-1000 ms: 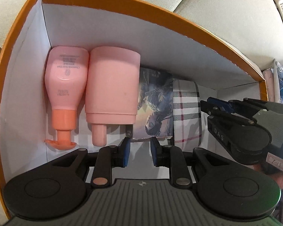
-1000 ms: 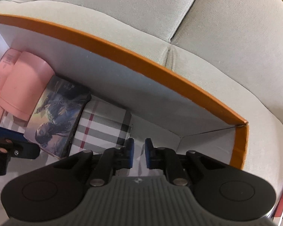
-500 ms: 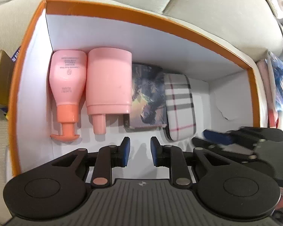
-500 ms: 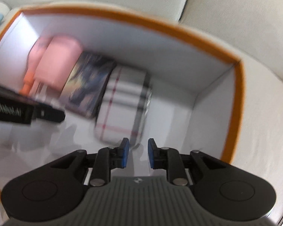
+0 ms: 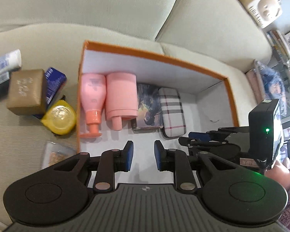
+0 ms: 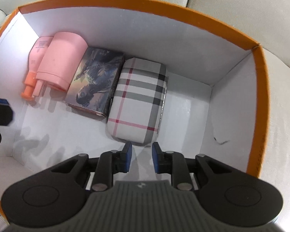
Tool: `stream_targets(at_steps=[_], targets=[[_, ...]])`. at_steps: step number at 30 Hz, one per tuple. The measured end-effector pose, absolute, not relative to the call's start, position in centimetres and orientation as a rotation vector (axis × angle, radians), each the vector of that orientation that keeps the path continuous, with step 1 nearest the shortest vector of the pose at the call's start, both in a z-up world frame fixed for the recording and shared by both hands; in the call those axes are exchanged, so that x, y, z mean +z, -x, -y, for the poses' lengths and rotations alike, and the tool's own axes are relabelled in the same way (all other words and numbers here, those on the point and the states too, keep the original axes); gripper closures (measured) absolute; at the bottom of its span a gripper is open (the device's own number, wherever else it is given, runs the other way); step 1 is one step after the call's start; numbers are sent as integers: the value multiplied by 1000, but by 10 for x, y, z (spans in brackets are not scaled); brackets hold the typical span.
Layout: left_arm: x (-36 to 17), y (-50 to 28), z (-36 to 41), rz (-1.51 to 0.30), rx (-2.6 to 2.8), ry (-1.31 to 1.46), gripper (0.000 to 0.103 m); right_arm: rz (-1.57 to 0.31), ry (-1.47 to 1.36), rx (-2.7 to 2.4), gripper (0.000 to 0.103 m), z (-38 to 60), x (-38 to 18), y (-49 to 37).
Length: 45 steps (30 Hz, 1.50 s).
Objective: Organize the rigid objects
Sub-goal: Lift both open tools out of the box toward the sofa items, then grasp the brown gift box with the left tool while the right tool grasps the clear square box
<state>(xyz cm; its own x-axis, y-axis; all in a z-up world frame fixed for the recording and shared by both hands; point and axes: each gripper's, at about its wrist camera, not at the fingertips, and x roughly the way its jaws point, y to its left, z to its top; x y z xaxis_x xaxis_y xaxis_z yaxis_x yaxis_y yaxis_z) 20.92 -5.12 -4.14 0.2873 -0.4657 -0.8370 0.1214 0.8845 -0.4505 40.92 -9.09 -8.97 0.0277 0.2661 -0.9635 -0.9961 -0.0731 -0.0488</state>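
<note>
An orange box with white walls sits on a grey sofa. Along its far wall lie a pink pump bottle, a pink capped bottle, a picture-printed box and a plaid case. They also show in the right wrist view: pump bottle, capped bottle, picture box, plaid case. My left gripper is open and empty, high above the box's near side. My right gripper is open and empty, just short of the plaid case.
Left of the box on the sofa lie a brown box, a blue packet, a yellow round item, a small clear packet and a white tube. The box's right part holds nothing.
Both grippers have pulled up and back from the box, the left much farther. The sofa and the loose items left of the box came into view. Box contents have not moved.
</note>
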Motion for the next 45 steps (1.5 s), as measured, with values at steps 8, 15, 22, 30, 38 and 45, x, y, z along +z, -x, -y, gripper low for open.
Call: stream_targets(at_steps=[8, 15, 22, 30, 38, 45], targets=[[-9, -192, -18, -1105, -338, 335, 78, -878, 848, 1522, 80, 93, -22, -378], [-3, -199, -64, -1079, -249, 235, 67, -777, 819, 1744, 80, 64, 9, -310], [-23, -231, -66, -1056, -168, 160, 22, -636, 924, 1809, 72, 41, 9, -246], [-63, -264, -58, -1083, -130, 130, 21, -461, 1031, 1783, 61, 0, -18, -222], [-90, -280, -44, -1142, -111, 96, 21, -429, 1046, 1773, 54, -13, -22, -230], [-89, -274, -53, -1148, -127, 146, 34, -386, 1091, 1787, 54, -11, -15, -227]])
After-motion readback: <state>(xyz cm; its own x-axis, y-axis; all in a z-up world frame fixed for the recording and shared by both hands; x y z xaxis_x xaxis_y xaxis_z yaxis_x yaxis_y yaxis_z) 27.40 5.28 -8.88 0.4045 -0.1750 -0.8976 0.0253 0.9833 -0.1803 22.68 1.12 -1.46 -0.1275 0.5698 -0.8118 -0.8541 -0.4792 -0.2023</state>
